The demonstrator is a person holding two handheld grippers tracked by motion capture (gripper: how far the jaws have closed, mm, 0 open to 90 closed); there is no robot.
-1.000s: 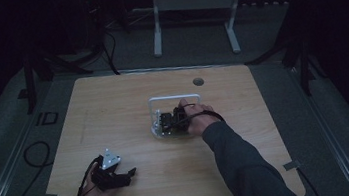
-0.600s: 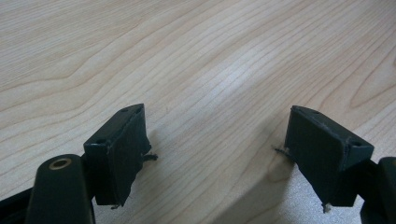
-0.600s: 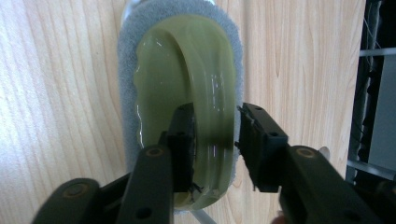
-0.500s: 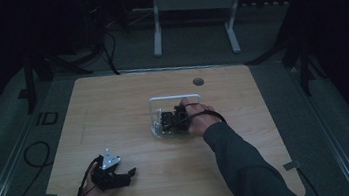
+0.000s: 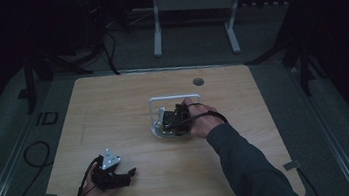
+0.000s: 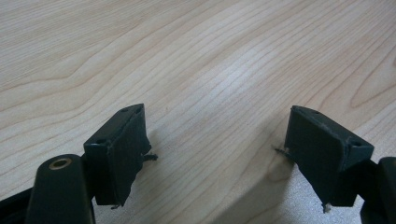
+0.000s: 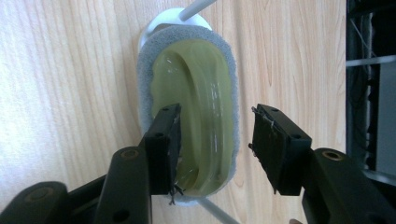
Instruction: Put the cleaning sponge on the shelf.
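Jaws just opened astride the sponge (image 7: 189, 116), seemingly clear.

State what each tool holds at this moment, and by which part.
Nothing is held. The right tool has just been opening: its jaws stand apart over the green-handled sponge scrubber in the white holder, without pressing on it. The left tool is open over bare table.

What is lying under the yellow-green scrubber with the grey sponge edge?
The scrubber rests in a white wire holder, whose rim and a rod show at its far end. The holder's base is covered by the scrubber. Below is the wooden table.
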